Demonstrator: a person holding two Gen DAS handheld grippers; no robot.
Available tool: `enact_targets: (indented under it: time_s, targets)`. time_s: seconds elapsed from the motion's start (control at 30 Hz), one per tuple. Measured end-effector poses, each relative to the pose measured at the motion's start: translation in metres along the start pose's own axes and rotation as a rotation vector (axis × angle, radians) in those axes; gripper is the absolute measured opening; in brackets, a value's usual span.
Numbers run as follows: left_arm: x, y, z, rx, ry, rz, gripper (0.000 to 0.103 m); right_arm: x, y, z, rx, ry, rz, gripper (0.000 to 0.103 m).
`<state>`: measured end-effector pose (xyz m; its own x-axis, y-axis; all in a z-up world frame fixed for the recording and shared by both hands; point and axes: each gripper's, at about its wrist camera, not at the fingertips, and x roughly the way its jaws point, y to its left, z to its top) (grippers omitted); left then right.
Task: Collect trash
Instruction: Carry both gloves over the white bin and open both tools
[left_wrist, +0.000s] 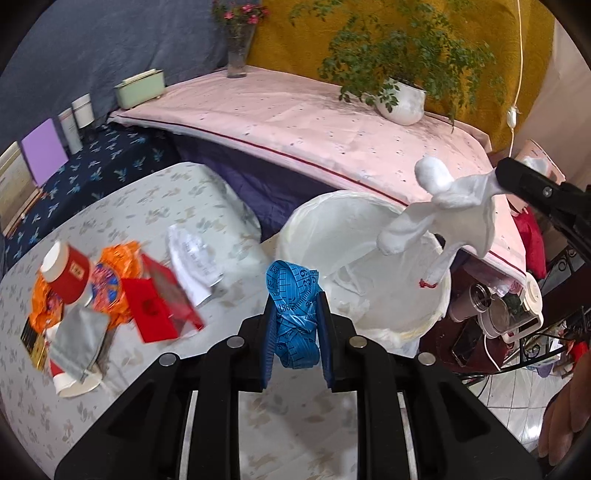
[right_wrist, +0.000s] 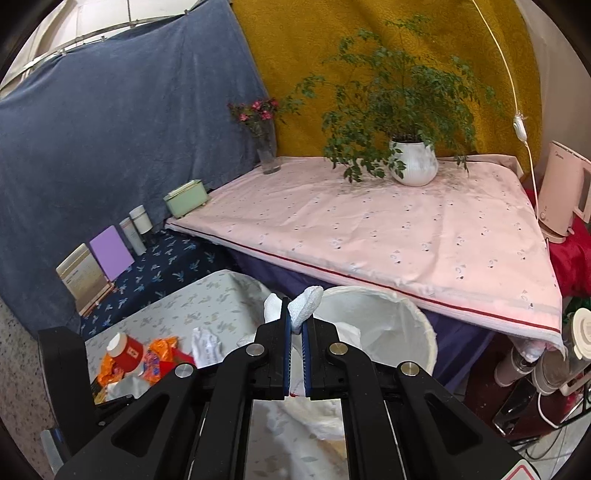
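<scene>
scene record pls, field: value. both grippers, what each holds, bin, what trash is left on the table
left gripper: shut on blue tape measure, bunched between the pads
right gripper: shut on white glove, which hangs above the bin
bin: white liner, open top, beside the table; contents not clear
table: pale leaf-print cloth
trash left on table: red cup, orange wrapper, red box, crumpled receipt, grey pouch
blur: left-view table items are smeared
</scene>
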<state>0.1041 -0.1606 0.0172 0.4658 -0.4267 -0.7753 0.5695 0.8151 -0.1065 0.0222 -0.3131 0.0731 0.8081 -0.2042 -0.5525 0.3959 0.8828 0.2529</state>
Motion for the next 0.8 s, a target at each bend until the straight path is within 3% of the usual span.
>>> enact_targets:
  time_s: [0.43, 0.53, 0.67, 0.8]
  targets:
    - [0.053, -0.042, 0.034, 0.081, 0.043, -0.072, 0.020, 0.053, -0.043, 0.012, 0.047, 0.070, -0.055, 0.005]
    - [0.061, -0.046, 0.039, 0.097, 0.047, -0.102, 0.022, 0.061, -0.049, 0.012, 0.058, 0.075, -0.069, 0.012]
    - [0.061, -0.047, 0.044, 0.119, -0.011, -0.074, 0.046, 0.064, -0.054, 0.014, 0.072, 0.073, -0.078, 0.021]
    - [0.056, -0.043, 0.046, 0.117, -0.041, -0.027, 0.056, 0.056, -0.054, 0.015, 0.063, 0.051, -0.090, 0.032]
